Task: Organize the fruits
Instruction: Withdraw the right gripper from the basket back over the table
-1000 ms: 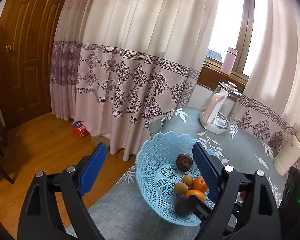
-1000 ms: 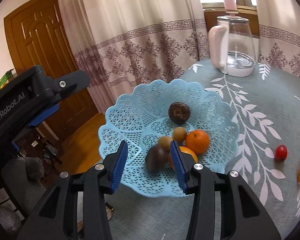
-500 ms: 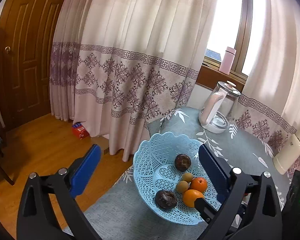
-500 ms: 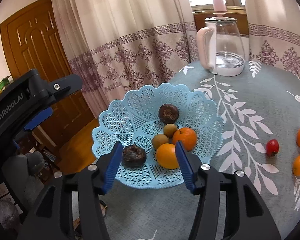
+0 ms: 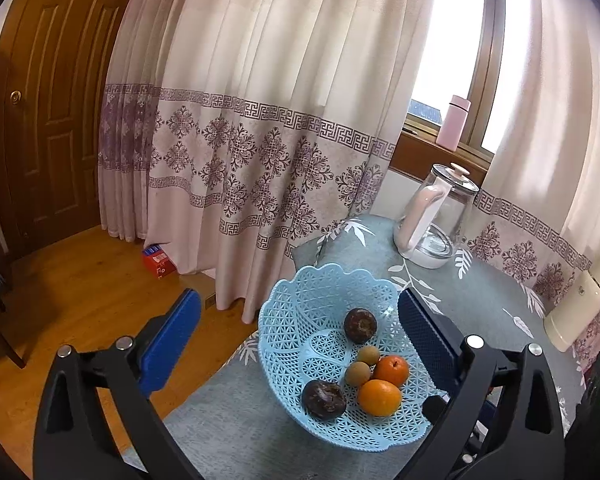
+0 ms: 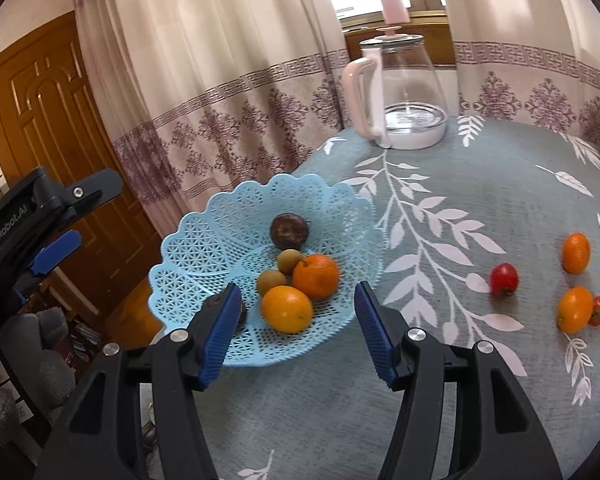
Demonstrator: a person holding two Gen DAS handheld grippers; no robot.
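Observation:
A light blue lattice basket (image 5: 300, 320) (image 6: 204, 248) stands near the table's left edge. In it lie two dark round fruits (image 5: 360, 320) (image 5: 323, 399), two small brown fruits (image 6: 290, 261) and two oranges (image 6: 315, 276) (image 6: 287, 309). My right gripper (image 6: 298, 292) is open and empty, hovering just in front of the basket; its left finger hides part of the nearer dark fruit (image 6: 242, 314). My left gripper (image 5: 298, 300) is wide open and empty above the basket's left side. Loose on the cloth to the right are two oranges (image 6: 576, 252) (image 6: 575, 309) and two red tomatoes (image 6: 504, 279) (image 6: 598, 311).
A glass kettle (image 6: 400, 92) with a white handle stands at the table's back edge. A pink bottle (image 5: 454, 122) is on the windowsill and a cream appliance (image 5: 580, 312) at the far right. Curtains hang behind; the wooden floor (image 5: 80, 280) drops away left of the table.
A dark fruit dropped from between my right gripper's fingers into the basket's front. That gripper then opened wider and drew back to the right. My left gripper pulled back slightly.

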